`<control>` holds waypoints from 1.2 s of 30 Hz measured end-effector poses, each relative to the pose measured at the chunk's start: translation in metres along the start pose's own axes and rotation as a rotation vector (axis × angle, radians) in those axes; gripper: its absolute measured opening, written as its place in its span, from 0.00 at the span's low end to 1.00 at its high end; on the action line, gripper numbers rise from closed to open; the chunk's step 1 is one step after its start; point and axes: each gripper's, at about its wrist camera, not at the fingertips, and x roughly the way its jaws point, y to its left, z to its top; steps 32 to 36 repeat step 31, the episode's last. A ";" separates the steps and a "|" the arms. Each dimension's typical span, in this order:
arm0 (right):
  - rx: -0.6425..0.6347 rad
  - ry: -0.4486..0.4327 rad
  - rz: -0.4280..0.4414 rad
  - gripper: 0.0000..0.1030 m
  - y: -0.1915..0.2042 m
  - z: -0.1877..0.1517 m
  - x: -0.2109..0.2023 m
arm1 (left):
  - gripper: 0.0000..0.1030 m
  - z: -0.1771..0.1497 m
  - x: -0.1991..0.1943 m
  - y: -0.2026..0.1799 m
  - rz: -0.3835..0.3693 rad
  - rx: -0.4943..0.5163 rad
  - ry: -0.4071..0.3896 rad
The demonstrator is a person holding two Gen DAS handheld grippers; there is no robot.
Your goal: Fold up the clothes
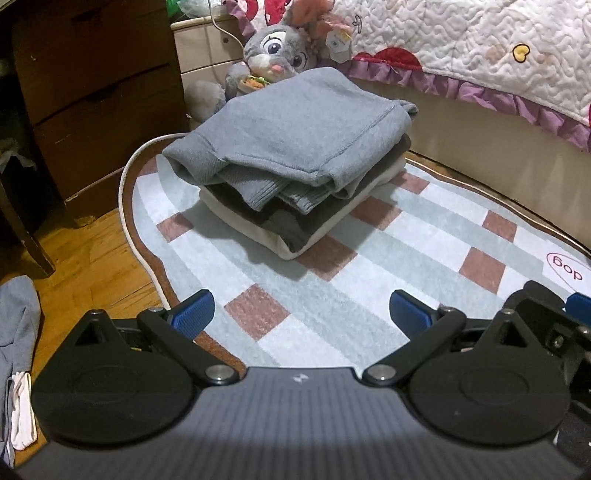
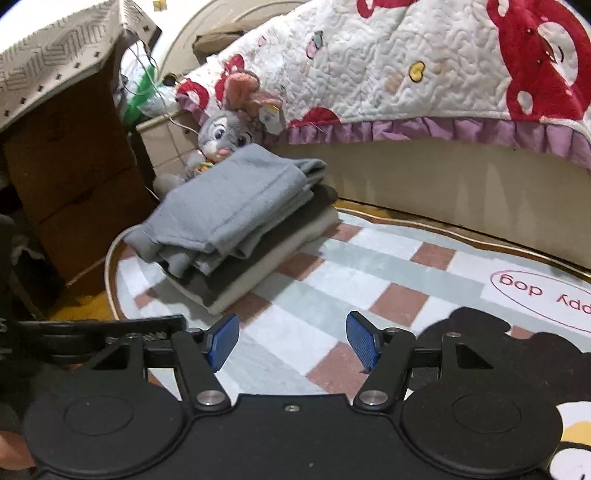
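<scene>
A stack of folded clothes sits on the checked rug [image 1: 332, 295]: a grey sweatshirt [image 1: 295, 125] on top, a dark grey garment [image 1: 295, 225] under it, a cream one [image 1: 240, 214] at the bottom. The same stack shows in the right wrist view [image 2: 236, 210]. My left gripper [image 1: 301, 314] is open and empty, held above the rug in front of the stack. My right gripper [image 2: 291, 339] is open and empty, also short of the stack. The right gripper's body shows at the left wrist view's right edge [image 1: 546, 314].
A plush rabbit [image 1: 273, 55] sits behind the stack against the bed [image 1: 480, 122] with its quilt [image 1: 461, 33]. A brown dresser [image 1: 96, 92] stands at the left. Loose grey and white clothing [image 1: 18, 350] lies on the wooden floor [image 1: 92, 266] at the left.
</scene>
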 end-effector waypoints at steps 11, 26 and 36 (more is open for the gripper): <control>-0.081 -0.020 0.007 0.67 0.018 0.001 -0.001 | 1.00 0.000 0.002 -0.001 -0.016 0.005 0.010; -0.086 -0.016 -0.001 0.67 0.017 -0.002 0.002 | 1.00 -0.001 0.003 -0.002 -0.026 0.012 0.016; -0.088 -0.008 0.000 0.67 0.017 -0.004 0.004 | 1.00 -0.001 0.004 -0.002 -0.033 0.007 0.025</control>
